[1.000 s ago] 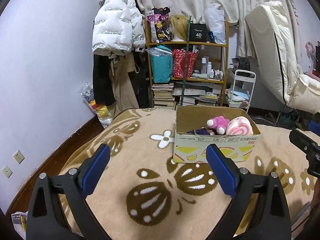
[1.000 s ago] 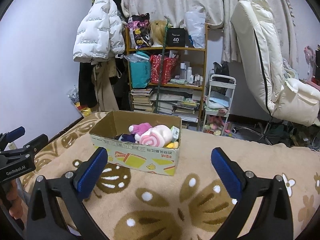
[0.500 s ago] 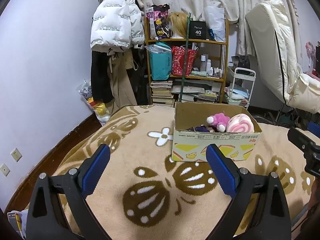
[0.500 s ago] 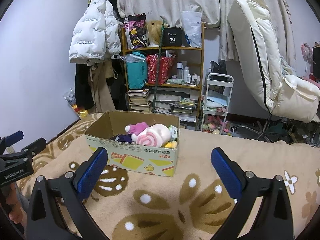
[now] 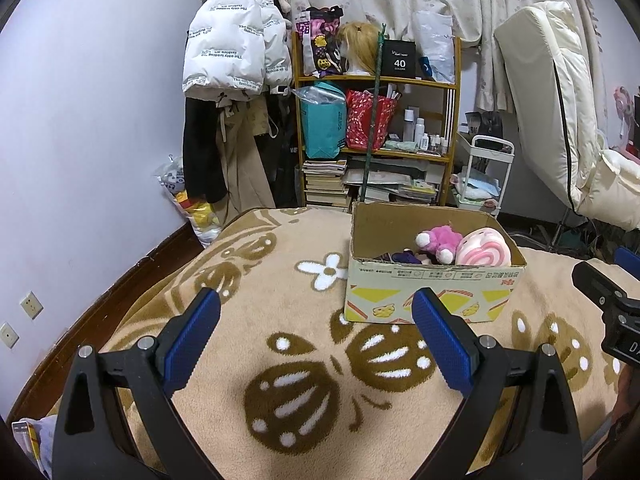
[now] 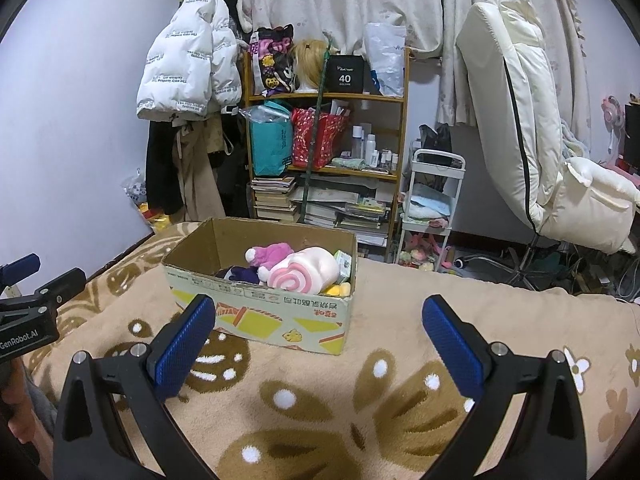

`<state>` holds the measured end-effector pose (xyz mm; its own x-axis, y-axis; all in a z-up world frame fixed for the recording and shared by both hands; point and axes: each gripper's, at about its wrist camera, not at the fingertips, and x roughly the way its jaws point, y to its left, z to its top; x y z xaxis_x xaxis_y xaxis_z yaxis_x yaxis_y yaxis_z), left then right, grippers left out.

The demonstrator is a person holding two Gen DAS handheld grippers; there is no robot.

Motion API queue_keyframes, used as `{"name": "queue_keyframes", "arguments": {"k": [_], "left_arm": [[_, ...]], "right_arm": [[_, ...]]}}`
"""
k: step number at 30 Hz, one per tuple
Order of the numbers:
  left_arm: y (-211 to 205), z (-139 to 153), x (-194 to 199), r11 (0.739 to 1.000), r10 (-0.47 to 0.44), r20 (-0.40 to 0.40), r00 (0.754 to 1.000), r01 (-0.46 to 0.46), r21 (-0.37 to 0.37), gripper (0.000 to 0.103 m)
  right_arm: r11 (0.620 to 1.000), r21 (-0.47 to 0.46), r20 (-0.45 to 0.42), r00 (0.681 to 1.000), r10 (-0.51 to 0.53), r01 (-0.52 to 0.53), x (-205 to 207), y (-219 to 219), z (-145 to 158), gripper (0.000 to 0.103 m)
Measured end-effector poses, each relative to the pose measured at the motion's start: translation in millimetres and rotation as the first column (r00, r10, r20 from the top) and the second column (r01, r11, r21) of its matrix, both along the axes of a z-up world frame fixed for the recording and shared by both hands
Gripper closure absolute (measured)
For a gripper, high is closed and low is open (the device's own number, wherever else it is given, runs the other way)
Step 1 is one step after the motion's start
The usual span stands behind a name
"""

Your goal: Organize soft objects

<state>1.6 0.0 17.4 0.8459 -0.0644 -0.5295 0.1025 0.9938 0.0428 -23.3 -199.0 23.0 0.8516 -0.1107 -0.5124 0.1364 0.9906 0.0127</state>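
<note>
Both grippers hang empty over the patterned blanket [image 5: 280, 312], jaws spread wide apart on each: the left gripper [image 5: 316, 340] and the right gripper [image 6: 320, 340] hold nothing between their blue pads.

The soft objects sit in the cardboard box [image 6: 256, 312], which rests on the blanket. In the left wrist view the box lies at about 1 o'clock from the jaws, close ahead; in the right wrist view it is at about 11 o'clock. Inside it, toward the right end, are a pink plush toy [image 5: 438, 240], a pink-and-white swirl cushion [image 6: 304, 274], a dark purple soft thing [image 6: 236, 274], and something yellow [image 6: 338, 290] in the near right corner. A small green packet [image 6: 344, 260] stands against the right wall.

No soft toy lies loose on the visible blanket, so the gathering looks largely done, if the box is the intended place. The box's left half looks bare. If the toys must instead be taken out or arranged, that work has not begun. What is beyond the frames cannot be judged.
</note>
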Motion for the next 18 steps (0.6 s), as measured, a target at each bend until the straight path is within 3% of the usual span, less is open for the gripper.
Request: {"name": "queue_keyframes", "arguments": {"k": [18], "left_arm": [[0.8,0.0,1.1,1.000,0.003,0.000,1.000,-0.003,-0.004,0.007]], "right_arm": [[1.000,-0.003,0.001,1.000,0.001,-0.001,0.8,-0.6,-1.3,0.000]]}}
